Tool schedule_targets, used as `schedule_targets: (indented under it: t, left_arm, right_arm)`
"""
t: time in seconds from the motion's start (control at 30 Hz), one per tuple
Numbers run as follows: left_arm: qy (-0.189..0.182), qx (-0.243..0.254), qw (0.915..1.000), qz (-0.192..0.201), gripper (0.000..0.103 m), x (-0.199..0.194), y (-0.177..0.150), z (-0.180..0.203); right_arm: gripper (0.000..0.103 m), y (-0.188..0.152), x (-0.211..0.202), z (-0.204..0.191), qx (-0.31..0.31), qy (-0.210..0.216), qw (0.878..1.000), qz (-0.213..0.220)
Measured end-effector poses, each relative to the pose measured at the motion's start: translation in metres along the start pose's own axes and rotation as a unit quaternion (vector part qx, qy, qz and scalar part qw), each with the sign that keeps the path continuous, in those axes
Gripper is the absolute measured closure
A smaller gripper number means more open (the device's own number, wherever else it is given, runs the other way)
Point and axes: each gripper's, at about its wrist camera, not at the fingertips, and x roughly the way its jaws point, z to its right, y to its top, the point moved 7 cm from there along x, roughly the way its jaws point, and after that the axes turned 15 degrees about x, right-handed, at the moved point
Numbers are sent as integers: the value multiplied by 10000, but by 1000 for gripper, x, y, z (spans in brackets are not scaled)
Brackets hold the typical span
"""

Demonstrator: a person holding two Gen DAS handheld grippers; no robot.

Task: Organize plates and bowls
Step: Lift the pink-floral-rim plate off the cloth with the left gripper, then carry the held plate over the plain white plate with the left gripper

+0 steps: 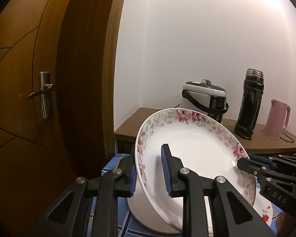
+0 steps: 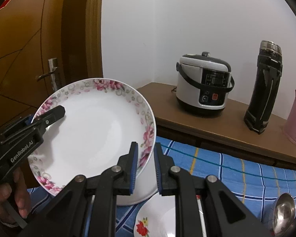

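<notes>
While I carry the floral-rimmed plate [image 1: 189, 144] with both tools, the aim is to keep the two grips moving as one. My left hand-held gripper [image 1: 149, 172] pinches the plate's left rim, one pad inside the dish, one behind it; my right hand-held gripper [image 2: 146, 167] clamps the opposite rim narrowly. The plate hangs tilted between them, above a white bowl [image 2: 140, 193] on the blue checked cloth [image 2: 236, 167]. A smaller bowl with a red flower [image 2: 154, 219] sits just below my right tool. I judge that any twist between my hands could lever the glazed rim out, so I should level the plate gently.
</notes>
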Motion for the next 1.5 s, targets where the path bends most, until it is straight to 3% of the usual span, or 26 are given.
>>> schedule_targets:
  t: [0.83,1.5]
  left_arm:
    - [-129,-157,9997,-161,78,51,-25,1]
    - [-355,-327,9970,-603,78,82,-44,-3]
  right_arm:
    - [87,-11,58,16,72,-337,9984,-438]
    - [87,-18,79,19,65,-500,9959,-755]
